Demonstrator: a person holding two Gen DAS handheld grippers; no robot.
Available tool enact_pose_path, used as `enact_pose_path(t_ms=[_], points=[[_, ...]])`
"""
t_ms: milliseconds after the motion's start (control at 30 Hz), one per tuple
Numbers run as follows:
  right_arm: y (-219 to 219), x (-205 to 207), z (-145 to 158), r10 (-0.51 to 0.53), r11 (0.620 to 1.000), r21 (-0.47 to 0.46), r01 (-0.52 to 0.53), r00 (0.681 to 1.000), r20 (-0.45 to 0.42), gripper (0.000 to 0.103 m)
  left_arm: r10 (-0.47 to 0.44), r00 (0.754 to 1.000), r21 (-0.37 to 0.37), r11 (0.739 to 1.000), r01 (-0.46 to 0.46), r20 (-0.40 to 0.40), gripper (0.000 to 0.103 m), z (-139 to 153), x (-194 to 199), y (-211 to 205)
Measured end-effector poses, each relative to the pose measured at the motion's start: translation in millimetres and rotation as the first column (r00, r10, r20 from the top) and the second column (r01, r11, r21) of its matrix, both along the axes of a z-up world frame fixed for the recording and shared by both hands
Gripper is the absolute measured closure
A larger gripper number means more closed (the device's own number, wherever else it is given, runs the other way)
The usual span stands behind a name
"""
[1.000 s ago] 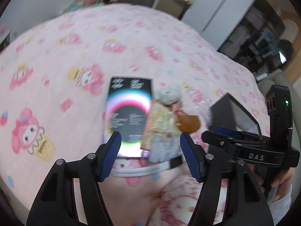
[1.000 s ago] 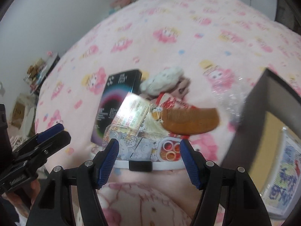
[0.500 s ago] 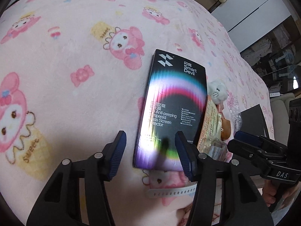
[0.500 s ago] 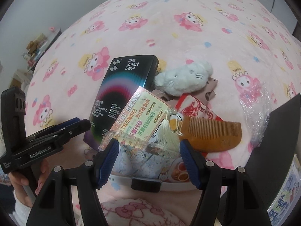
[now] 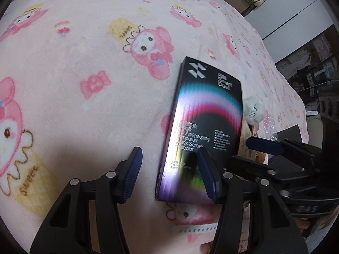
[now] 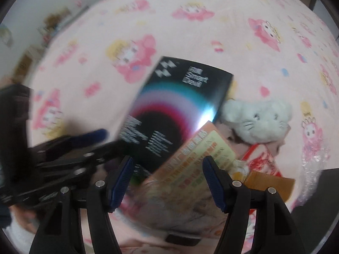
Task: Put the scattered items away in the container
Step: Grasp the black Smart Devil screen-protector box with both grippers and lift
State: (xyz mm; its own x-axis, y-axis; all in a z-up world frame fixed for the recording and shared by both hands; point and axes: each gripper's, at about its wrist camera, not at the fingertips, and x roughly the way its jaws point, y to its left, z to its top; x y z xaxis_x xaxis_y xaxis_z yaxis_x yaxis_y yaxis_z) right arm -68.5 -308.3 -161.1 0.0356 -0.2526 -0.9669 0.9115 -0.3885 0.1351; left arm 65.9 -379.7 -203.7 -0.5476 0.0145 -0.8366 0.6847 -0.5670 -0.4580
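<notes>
Screen-protector box (image 5: 203, 127) beside plush cat (image 6: 257, 120)

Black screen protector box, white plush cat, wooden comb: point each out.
black screen protector box (image 5: 203, 127): left wrist view, middle of its printed top face.
white plush cat (image 6: 259, 121): right wrist view, on its face.
wooden comb (image 6: 271, 183): right wrist view, on the visible toothed body.

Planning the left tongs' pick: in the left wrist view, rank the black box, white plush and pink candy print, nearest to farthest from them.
1. Black box: its near end lies between the left tongs.
2. Candy print: up and left, on the blanket.
3. White plush: beyond the box's right edge.
</notes>
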Motion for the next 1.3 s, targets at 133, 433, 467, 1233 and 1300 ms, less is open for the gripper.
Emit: enact_pose_path(t_ms=[133, 433, 467, 1233, 1300], points=[[10, -9, -4, -0.056, 0.998, 0.032, 0.056, 0.998, -0.004, 0.038, -0.003, 1.000, -0.001, 1.000, 0.003, -0.011, 0.049, 2, 1, 0], [27, -19, -6, -0.124, 0.991, 0.050, 0.124, 0.992, -0.001, 0.037, -0.023, 0.999, 0.044, 0.999, 0.024, -0.028, 0.049, -5, -2, -2], [29, -19, -5, -0.135, 0.990, 0.048, 0.135, 0.991, -0.012, 0.037, -0.020, 0.999, 0.054, 0.998, 0.022, -0.033, 0.049, -6, -3, -3], [36, -48, -10, -0.145, 0.987, -0.040, 0.154, 0.974, 0.176, 0.038, -0.002, 0.994, 0.199, 0.980, 0.024, -0.111, 0.050, -18, -26, -13], [35, -50, -13, -0.127, 0.989, -0.052, 0.141, 0.967, 0.221, 0.038, 0.007, 0.994, 0.203, 0.979, 0.016, -0.109, 0.055, -17, -25, -13]])
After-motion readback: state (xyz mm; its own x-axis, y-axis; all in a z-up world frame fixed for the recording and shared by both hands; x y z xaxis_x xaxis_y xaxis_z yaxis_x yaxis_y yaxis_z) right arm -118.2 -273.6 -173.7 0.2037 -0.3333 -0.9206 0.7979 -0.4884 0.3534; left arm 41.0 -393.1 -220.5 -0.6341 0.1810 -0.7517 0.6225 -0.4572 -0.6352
